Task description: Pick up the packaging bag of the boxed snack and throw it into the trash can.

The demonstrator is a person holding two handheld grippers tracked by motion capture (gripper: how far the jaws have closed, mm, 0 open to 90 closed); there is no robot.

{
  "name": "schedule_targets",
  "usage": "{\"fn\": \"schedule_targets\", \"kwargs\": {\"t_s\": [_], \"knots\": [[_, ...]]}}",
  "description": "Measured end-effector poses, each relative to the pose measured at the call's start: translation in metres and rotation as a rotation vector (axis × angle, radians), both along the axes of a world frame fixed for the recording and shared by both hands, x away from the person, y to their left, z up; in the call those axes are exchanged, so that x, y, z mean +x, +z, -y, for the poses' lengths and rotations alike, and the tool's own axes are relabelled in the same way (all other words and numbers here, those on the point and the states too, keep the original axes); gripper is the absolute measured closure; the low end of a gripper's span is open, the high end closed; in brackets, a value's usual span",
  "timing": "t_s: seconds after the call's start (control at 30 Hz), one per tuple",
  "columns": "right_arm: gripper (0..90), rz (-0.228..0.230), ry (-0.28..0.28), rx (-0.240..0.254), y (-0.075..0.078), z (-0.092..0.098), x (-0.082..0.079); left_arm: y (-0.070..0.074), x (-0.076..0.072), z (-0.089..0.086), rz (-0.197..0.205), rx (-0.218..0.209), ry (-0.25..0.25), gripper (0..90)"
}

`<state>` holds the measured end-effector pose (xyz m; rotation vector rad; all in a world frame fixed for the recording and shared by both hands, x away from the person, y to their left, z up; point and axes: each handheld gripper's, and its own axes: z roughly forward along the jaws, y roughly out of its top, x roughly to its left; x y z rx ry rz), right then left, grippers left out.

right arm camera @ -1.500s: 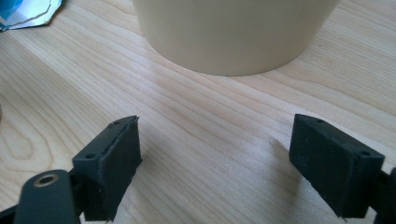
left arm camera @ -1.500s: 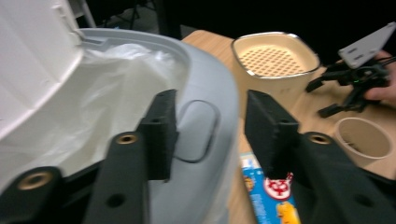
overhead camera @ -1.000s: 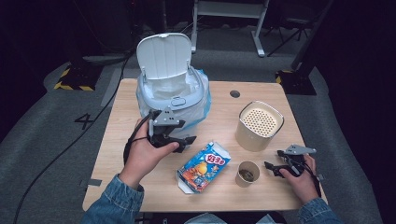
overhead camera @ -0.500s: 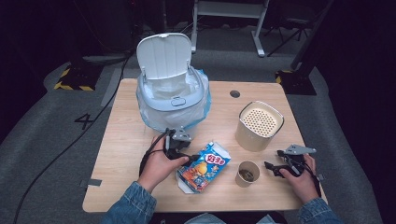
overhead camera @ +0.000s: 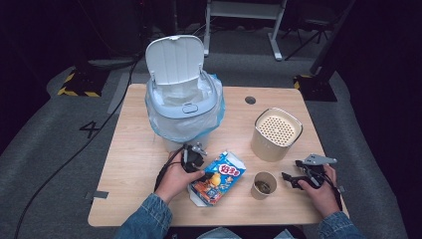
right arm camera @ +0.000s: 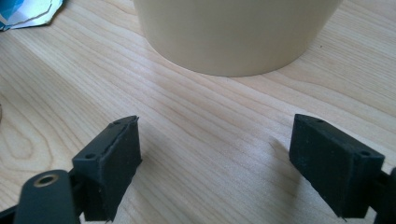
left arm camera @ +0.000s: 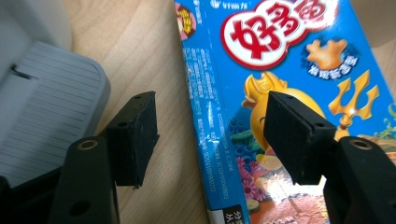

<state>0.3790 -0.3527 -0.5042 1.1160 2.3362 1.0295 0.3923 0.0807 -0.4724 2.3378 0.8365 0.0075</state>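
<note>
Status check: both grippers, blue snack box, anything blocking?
Left gripper open, jaws straddling the long edge of the blue snack box, flat on the table. Right gripper open, empty. Brown paper cup stands right of box.

Blue snack box (overhead camera: 217,178) lying flat, table's near edge, opened end.

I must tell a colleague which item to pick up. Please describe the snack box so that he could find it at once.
Start from the white lidded bin at the back of the wooden table. In front of it, beside the left claw, lies the snack box, flat. It is the bright blue item with red lettering; the paper cup and canister nearby are beige.
</note>
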Motion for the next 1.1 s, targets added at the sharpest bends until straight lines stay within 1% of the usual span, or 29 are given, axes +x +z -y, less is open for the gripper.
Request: {"fn": "schedule_targets", "kwargs": {"t_s": [0.03, 0.07, 0.1, 0.13, 0.17, 0.23, 0.27, 0.3, 0.33, 0.4, 0.43, 0.47, 0.5, 0.53, 0.57, 0.6, 0.63, 0.73, 0.77, 0.8, 0.83, 0.87, 0.9, 0.93, 1.03, 1.07, 1.1], "knots": [[16.6, 0.0, 0.0, 0.0, 0.0, 0.0, 0.0, -0.002, 0.001, 0.001, -0.017, 0.004, -0.001, 35.3], [16.6, 0.0, 0.0, 0.0, 0.0, 0.0, 0.0, -0.002, 0.001, 0.001, -0.017, 0.004, -0.001, 35.3], [16.6, 0.0, 0.0, 0.0, 0.0, 0.0, 0.0, -0.004, 0.001, 0.003, -0.031, 0.002, 0.005, 35.0], [16.6, 0.0, 0.0, 0.0, 0.0, 0.0, 0.0, -0.004, 0.001, 0.003, -0.031, 0.002, 0.005, 35.0], [16.6, 0.0, 0.0, 0.0, 0.0, 0.0, 0.0, -0.004, 0.002, 0.003, -0.034, 0.01, 0.0, 35.0], [16.6, 0.0, 0.0, 0.0, 0.0, 0.0, 0.0, -0.007, 0.003, 0.006, -0.055, 0.013, -0.008, 35.3], [16.6, 0.0, 0.0, 0.0, 0.0, 0.0, 0.0, -0.008, 0.003, 0.006, -0.063, 0.021, -0.011, 35.5], [16.6, 0.0, 0.0, 0.0, 0.0, 0.0, 0.0, -0.008, 0.003, 0.007, -0.065, 0.011, -0.006, 35.4], [16.6, 0.0, 0.0, 0.0, 0.0, 0.0, 0.0, -0.008, 0.003, 0.007, -0.065, 0.011, -0.006, 35.8], [16.6, 0.0, 0.0, 0.0, 0.0, 0.0, 0.0, -0.007, 0.004, 0.007, -0.065, 0.027, -0.012, 36.7], [16.6, 0.0, 0.0, 0.0, 0.0, 0.0, 0.0, -0.007, 0.004, 0.007, -0.065, 0.027, -0.012, 39.7], [16.6, 0.0, 0.0, 0.0, 0.0, 0.0, 0.0, -0.007, 0.003, 0.008, -0.072, 0.027, -0.016, 39.7], [16.6, 0.0, 0.0, 0.0, 0.0, 0.0, 0.0, -0.007, 0.003, 0.008, -0.083, 0.022, -0.021, 49.9], [16.6, 0.0, 0.0, 0.0, 0.0, 0.0, 0.0, -0.006, 0.003, 0.009, -0.096, 0.022, -0.029, 54.0], [16.6, 0.0, 0.0, 0.0, 0.0, 0.0, 0.0, -0.006, 0.003, 0.009, -0.103, 0.033, -0.036, 54.0], [16.6, 0.0, 0.0, 0.0, 0.0, 0.0, 0.0, -0.005, 0.003, 0.01, -0.101, 0.043, -0.029, 55.5], [16.6, 0.0, 0.0, 0.0, 0.0, 0.0, 0.0, -0.004, 0.005, 0.01, -0.097, 0.071, -0.023, 64.0], [16.6, 0.0, 0.0, 0.0, 0.0, 0.0, 0.0, -0.003, 0.006, 0.01, -0.095, 0.081, -0.015, 74.3], [16.6, 0.0, 0.0, 0.0, 0.0, 0.0, 0.0, -0.003, 0.007, 0.009, -0.1, 0.085, -0.006, 74.3], [16.6, 0.0, 0.0, 0.0, 0.0, 0.0, 0.0, -0.003, 0.007, 0.009, -0.099, 0.086, -0.006, 76.9], [16.6, 0.0, 0.0, 0.0, 0.0, 0.0, 0.0, -0.003, 0.008, 0.007, -0.096, 0.086, -0.009, 78.8], [16.6, 0.0, 0.0, 0.0, 0.0, 0.0, 0.0, -0.002, 0.008, 0.005, -0.097, 0.07, -0.008, 83.3], [16.6, 0.0, 0.0, 0.0, 0.0, 0.0, 0.0, -0.002, 0.008, 0.005, -0.097, 0.07, -0.008, 86.0], [16.6, 0.0, 0.0, 0.0, 0.0, 0.0, 0.0, -0.002, 0.009, 0.004, -0.101, 0.061, -0.016, 86.6], [16.6, 0.0, 0.0, 0.0, 0.0, 0.0, 0.0, 0.001, 0.008, 0.001, -0.091, 0.026, -0.021, 87.1], [16.6, 0.0, 0.0, 0.0, 0.0, 0.0, 0.0, 0.003, 0.007, 0.0, -0.087, -0.007, -0.016, 87.1], [16.6, 0.0, 0.0, 0.0, 0.0, 0.0, 0.0, 0.006, 0.006, -0.001, -0.078, -0.021, -0.017, 87.2]]}}
